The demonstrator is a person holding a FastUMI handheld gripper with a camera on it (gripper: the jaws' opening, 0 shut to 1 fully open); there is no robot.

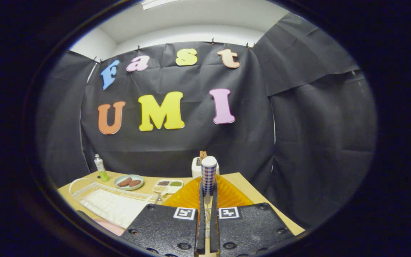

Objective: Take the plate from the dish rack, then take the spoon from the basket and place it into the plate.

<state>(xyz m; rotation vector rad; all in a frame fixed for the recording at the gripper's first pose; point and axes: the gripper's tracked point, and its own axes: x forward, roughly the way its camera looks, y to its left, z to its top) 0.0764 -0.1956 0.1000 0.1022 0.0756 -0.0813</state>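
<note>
My hand-held gripper point(208, 200) has its two fingers drawn nearly together, clamped on the spoon point(208, 175) by its checked handle, which stands upright between them with its white rounded end on top. I cannot see the spoon's bowl. Just ahead of the fingers, low on the wooden bench point(248, 185), lies the orange plate point(187, 195), translucent and ribbed, spreading to both sides of the fingers. To the left of it sits the white dish rack point(112, 203) with a white wire rim. Beyond the rack are a small green dish point(129, 182) holding two brown pieces, a white divided tray point(168, 185) with small portions of food, and a bottle point(101, 167) with green at its base. Behind the spoon stands a white toaster point(197, 167).
</note>
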